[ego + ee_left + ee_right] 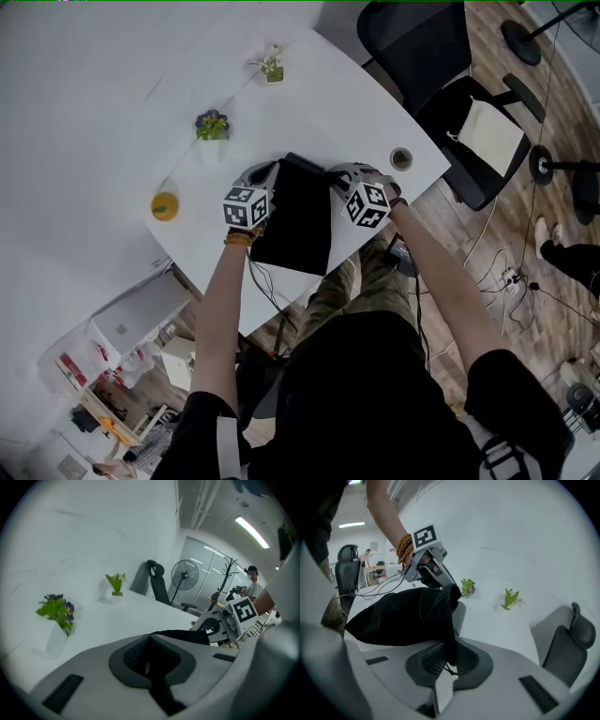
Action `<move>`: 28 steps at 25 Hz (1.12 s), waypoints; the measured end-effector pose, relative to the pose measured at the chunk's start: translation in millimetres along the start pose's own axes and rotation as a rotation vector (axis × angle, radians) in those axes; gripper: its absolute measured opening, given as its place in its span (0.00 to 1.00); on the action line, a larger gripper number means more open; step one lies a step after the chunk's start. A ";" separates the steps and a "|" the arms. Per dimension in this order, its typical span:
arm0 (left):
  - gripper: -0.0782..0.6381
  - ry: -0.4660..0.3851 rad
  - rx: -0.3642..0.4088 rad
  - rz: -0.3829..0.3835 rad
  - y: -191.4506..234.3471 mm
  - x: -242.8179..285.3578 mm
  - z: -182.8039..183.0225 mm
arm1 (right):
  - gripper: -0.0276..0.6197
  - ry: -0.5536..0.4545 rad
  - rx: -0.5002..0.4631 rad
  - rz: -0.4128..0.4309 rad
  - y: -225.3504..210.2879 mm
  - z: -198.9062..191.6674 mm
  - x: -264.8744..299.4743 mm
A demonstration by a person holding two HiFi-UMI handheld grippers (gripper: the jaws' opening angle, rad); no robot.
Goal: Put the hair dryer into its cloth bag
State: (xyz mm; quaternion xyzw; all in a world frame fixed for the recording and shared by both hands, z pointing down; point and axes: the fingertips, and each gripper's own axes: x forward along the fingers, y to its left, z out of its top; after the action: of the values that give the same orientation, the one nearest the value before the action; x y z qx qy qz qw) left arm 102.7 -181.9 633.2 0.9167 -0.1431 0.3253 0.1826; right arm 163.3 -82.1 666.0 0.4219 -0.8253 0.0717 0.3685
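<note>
Limp, black, velvety cloth bag (401, 616)

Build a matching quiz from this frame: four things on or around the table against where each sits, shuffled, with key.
Things
1. cloth bag
2. purple-flowered plant
3. yellow-orange round object
4. office chair

Places
A. on the wood floor past the table
B. near the table edge, left of the left gripper in the head view
C. pinched by the left gripper and the right gripper
D. on the table in a white pot, beyond the left gripper

Pairs: 1-C, 2-D, 3-B, 4-A
</note>
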 end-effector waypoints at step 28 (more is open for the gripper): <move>0.15 0.128 -0.289 0.245 44.2 22.0 -14.4 | 0.43 -0.149 0.626 0.779 -68.5 48.6 44.8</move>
State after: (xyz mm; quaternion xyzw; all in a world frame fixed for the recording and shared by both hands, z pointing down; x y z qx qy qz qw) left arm 94.5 -218.4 668.5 0.8342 -0.2871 0.3787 0.2798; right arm 171.3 -175.2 647.9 0.1768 -0.8845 0.4174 0.1104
